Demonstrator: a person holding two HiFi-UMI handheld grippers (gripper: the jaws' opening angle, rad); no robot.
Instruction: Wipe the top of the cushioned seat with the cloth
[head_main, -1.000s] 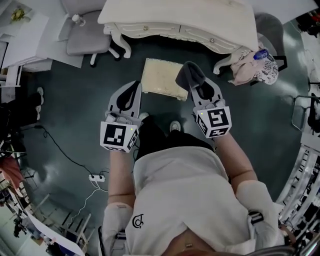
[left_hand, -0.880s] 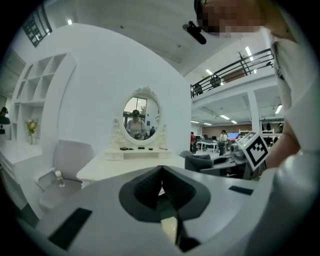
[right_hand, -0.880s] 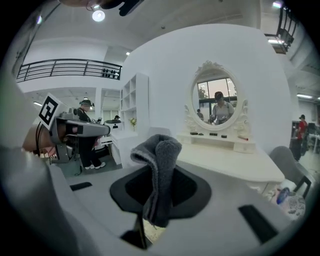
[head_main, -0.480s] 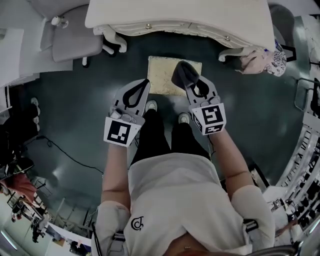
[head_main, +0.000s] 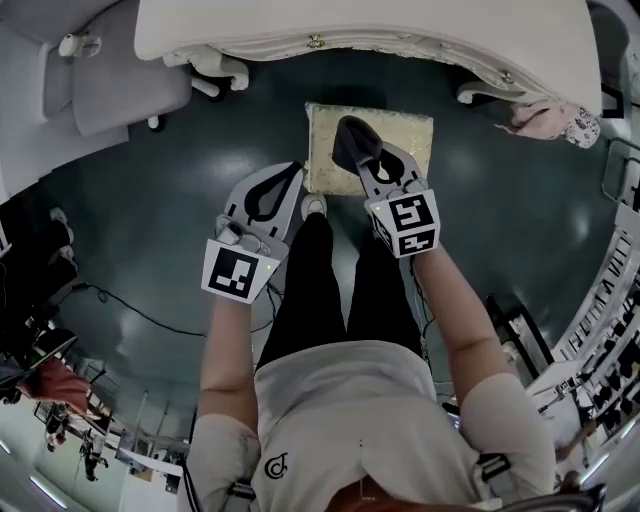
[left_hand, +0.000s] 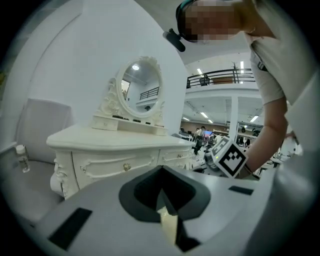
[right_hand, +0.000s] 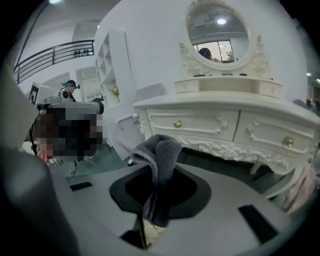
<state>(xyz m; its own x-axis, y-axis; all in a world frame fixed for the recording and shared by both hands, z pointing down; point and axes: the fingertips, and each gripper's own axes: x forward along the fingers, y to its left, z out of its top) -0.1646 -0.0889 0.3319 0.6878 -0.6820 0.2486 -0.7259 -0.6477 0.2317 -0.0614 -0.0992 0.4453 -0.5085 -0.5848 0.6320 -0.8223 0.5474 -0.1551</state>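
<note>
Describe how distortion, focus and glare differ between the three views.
Head view: strong fisheye, the dressing table edge bows and the floor carries soft sheen patches. Left gripper view: black rounded corners; the mirror is fairly sharp, the left gripper near the lens is blurred. Right gripper view: same dark corners; the cloth looks soft, and a lamp glares in the mirror.

The cloth (right_hand: 159, 165) was grey, soft, fuzzy fabric. The seat (head_main: 415, 140) was cream fabric, rough in texture. The floor (head_main: 180, 230) was dark and glossy. The dresser (right_hand: 225, 107) was smooth white, with shiny metal knobs (right_hand: 177, 123).
</note>
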